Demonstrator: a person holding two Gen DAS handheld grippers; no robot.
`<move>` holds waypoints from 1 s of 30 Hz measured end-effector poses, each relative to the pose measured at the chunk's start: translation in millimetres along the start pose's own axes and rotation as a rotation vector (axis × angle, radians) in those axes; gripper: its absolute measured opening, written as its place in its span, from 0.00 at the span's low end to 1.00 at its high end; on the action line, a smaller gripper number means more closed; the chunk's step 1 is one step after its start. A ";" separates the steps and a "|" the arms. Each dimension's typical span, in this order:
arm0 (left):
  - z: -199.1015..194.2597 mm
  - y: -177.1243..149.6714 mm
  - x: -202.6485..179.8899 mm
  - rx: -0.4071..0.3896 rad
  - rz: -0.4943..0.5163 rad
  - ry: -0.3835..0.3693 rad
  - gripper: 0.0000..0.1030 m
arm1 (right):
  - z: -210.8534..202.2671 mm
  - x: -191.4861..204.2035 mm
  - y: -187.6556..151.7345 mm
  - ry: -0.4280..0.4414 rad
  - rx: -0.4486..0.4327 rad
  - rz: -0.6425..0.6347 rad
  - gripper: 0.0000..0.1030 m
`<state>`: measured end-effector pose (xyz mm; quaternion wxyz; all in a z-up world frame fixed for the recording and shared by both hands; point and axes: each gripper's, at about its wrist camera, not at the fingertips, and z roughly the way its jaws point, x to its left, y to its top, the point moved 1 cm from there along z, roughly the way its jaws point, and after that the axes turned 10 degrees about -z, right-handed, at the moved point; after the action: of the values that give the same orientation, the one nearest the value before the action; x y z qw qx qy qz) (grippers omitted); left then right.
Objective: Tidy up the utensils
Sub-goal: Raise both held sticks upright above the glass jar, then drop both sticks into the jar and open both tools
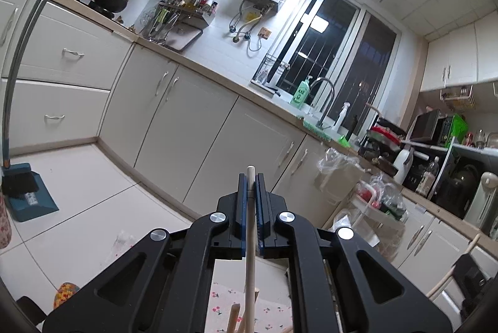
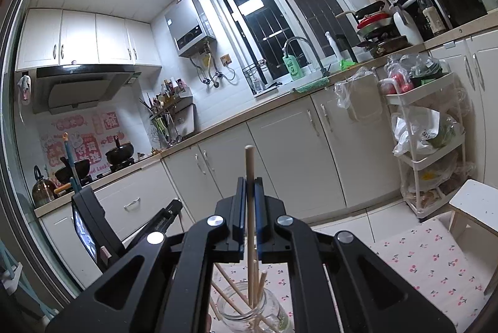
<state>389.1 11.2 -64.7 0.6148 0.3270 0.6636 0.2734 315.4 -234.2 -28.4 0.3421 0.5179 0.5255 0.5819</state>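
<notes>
My right claw [image 2: 250, 193] is pinching a wooden chopstick [image 2: 249, 174] upright at lower centre, above the glass jar [image 2: 246, 306] holding several sticks. My left claw [image 1: 251, 193] is clamping another chopstick [image 1: 251, 239].

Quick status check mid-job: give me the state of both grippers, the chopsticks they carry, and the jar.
left gripper: shut on a wooden chopstick
left chopstick: pinched upright, tip above the fingers
right gripper: shut on a wooden chopstick
right chopstick: clamped upright, lower end reaching down into the jar
glass jar: open, no lid, standing on the cherry-print cloth, holding several chopsticks
</notes>
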 end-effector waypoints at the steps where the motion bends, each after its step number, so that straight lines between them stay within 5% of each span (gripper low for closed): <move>1: -2.4 1.6 -0.3 -0.011 0.001 -0.004 0.05 | 2.2 1.1 -0.7 0.003 0.004 -0.001 0.06; 27: 6.8 11.7 4.3 -0.066 -0.038 -0.007 0.05 | 36.3 15.3 -56.6 0.032 0.199 -0.086 0.07; 30: 4.8 10.4 3.8 -0.094 -0.040 -0.004 0.05 | 18.2 10.7 -50.2 0.010 0.161 -0.080 0.22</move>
<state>394.9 20.5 -59.7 0.6362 0.2850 0.6552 0.2911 323.1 -208.7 -75.9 0.3197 0.5193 0.5924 0.5264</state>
